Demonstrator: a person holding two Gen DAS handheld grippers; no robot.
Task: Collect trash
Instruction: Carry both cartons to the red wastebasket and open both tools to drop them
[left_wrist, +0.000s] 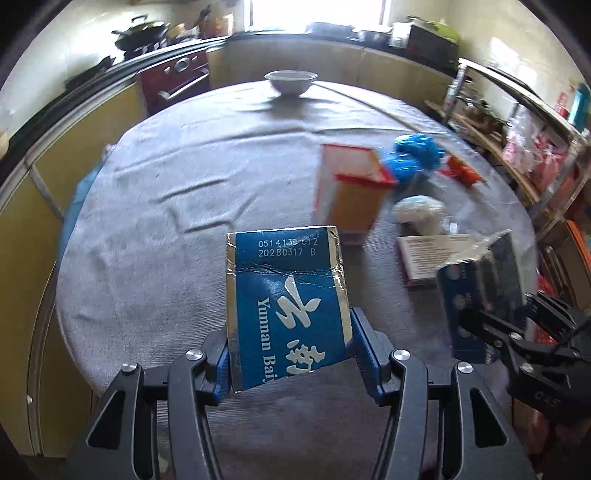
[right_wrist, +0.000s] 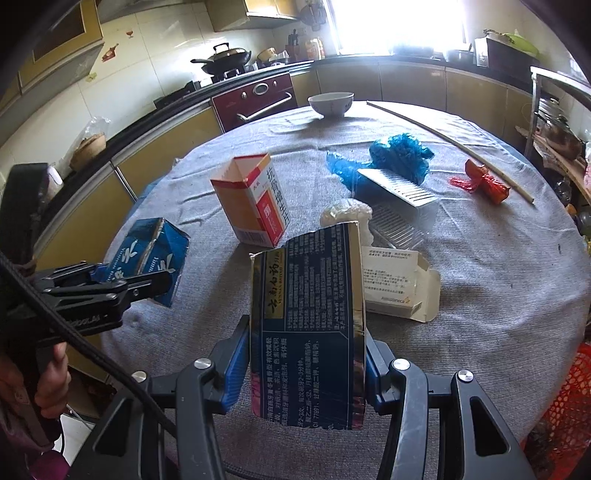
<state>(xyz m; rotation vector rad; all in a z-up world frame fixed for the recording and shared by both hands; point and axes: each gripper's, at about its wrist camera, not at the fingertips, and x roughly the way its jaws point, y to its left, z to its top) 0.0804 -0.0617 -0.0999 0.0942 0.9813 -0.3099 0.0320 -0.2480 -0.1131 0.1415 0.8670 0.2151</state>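
The left gripper (left_wrist: 290, 354) pinched a torn blue box piece (left_wrist: 286, 302) clear of the round table (left_wrist: 147, 192), and the right gripper (right_wrist: 306, 373) clamped the dark printed box piece (right_wrist: 310, 325) likewise — both lifted. Thin crushed card could slip from either grip on the way out. The orange-and-red carton (right_wrist: 251, 199), blue plastic wad (right_wrist: 399, 155) and red wrapper (right_wrist: 484, 182) remained on the cloth — any low swing could topple the upright carton.

Home kitchen: wok (right_wrist: 225, 59) on stove, oven (right_wrist: 258, 99), cabinets, cloth-covered table (right_wrist: 498, 258).
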